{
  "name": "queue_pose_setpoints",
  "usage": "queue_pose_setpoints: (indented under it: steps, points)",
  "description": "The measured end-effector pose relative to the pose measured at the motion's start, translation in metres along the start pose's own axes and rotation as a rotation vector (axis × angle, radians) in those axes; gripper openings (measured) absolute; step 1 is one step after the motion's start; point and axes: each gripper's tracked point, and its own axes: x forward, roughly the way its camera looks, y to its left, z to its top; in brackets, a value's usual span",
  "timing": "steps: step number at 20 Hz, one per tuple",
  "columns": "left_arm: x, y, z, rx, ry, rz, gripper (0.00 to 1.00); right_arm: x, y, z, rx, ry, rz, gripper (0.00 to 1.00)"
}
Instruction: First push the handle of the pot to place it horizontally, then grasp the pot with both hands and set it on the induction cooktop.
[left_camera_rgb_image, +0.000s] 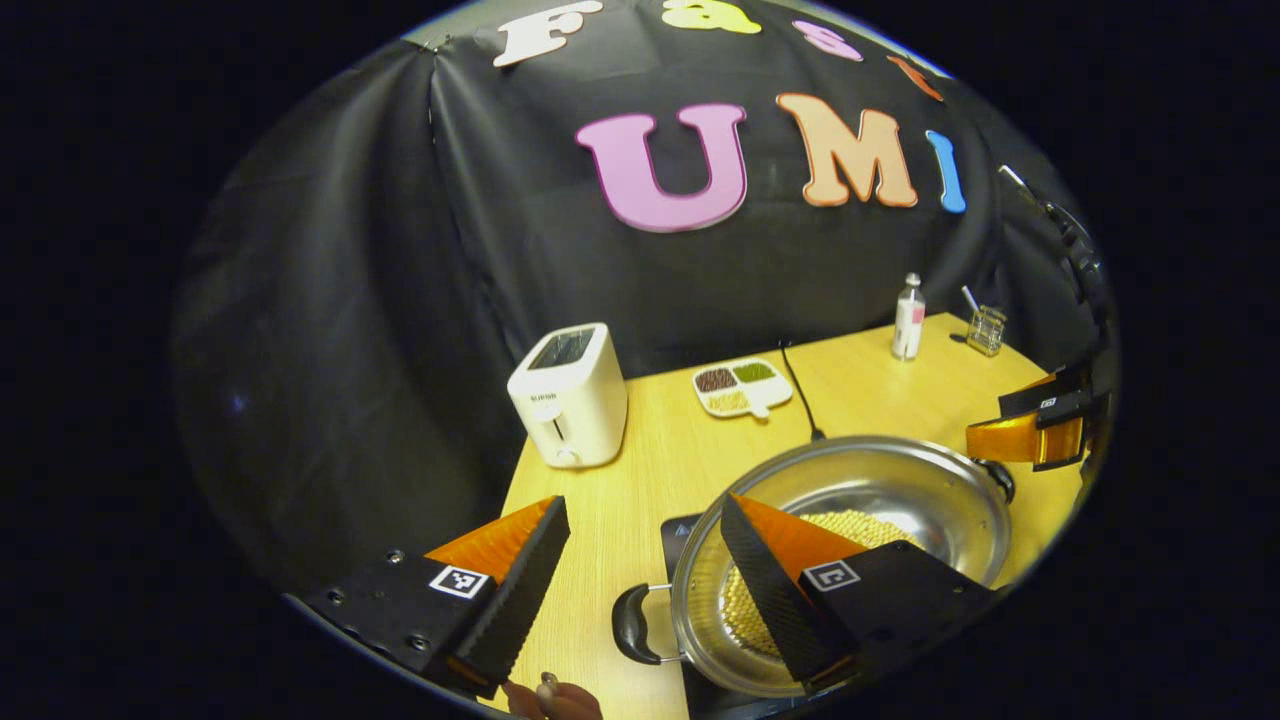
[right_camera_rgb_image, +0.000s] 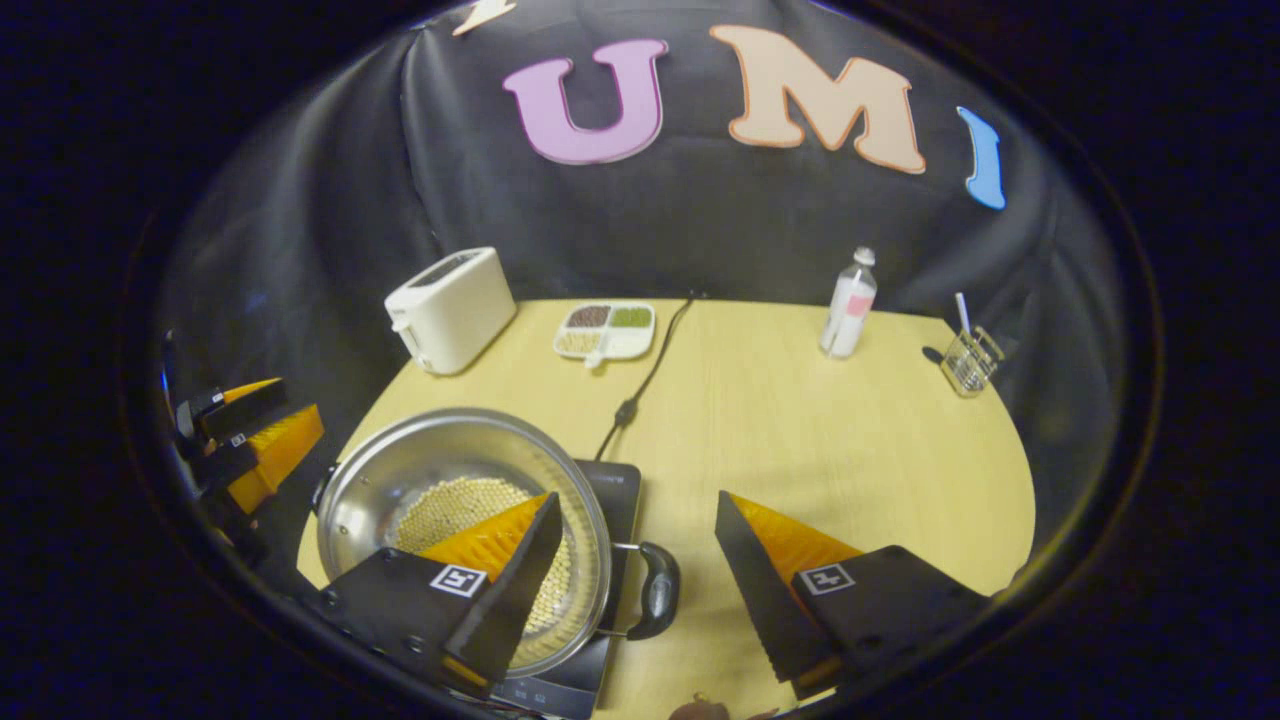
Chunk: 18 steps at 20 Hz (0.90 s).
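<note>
Low in the left gripper view, the left gripper (left_camera_rgb_image: 640, 575) stands open astride the pot's (left_camera_rgb_image: 900, 490) left handle (left_camera_rgb_image: 632, 625); in the right gripper view the right gripper (right_camera_rgb_image: 635, 565) is open around the other handle (right_camera_rgb_image: 657, 590). The pot already sits on the induction cooktop (right_camera_rgb_image: 610, 480). Steel, rigid, probably slippery and weighty with its beads, it is best held by both loop handles. The right gripper view alone gives the cord (right_camera_rgb_image: 645, 380) in full, reaching the far wall.

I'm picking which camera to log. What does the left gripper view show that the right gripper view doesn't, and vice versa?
Left gripper view: the pot's left handle ahead of the open left gripper, with the right gripper beyond the pot. Right gripper view: the right handle. Both: pot, cooktop, toaster, bottle.
</note>
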Motion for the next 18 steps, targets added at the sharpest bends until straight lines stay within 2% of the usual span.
queue_pose_setpoints:
  steps: [3, 9, 12, 13, 14, 16, 17, 18]
  points:
    - [-0.027, -0.024, 0.050, -0.044, -0.118, -0.028, 0.98, -0.030, -0.007, 0.039, -0.041, -0.136, 0.023, 0.97]
    - [-0.082, -0.093, 0.113, -0.100, -0.251, -0.073, 0.98, -0.116, -0.032, 0.089, -0.078, -0.364, 0.097, 0.95]
    - [-0.114, -0.139, 0.138, -0.145, -0.332, -0.084, 0.98, -0.157, -0.069, 0.093, -0.077, -0.446, 0.114, 0.97]
    - [-0.125, -0.155, 0.143, -0.162, -0.353, -0.083, 1.00, -0.172, -0.085, 0.095, -0.077, -0.482, 0.111, 0.94]
    - [-0.132, -0.167, 0.144, -0.175, -0.353, -0.064, 0.98, -0.183, -0.105, 0.096, -0.084, -0.518, 0.090, 0.94]
    - [-0.147, -0.192, 0.145, -0.212, -0.364, -0.043, 1.00, -0.212, -0.144, 0.096, -0.115, -0.572, 0.068, 0.94]
    - [-0.156, -0.209, 0.147, -0.239, -0.370, -0.051, 0.98, -0.224, -0.153, 0.090, -0.125, -0.585, 0.075, 0.94]
    - [-0.165, -0.225, 0.149, -0.270, -0.379, -0.054, 1.00, -0.236, -0.164, 0.086, -0.133, -0.603, 0.075, 0.94]
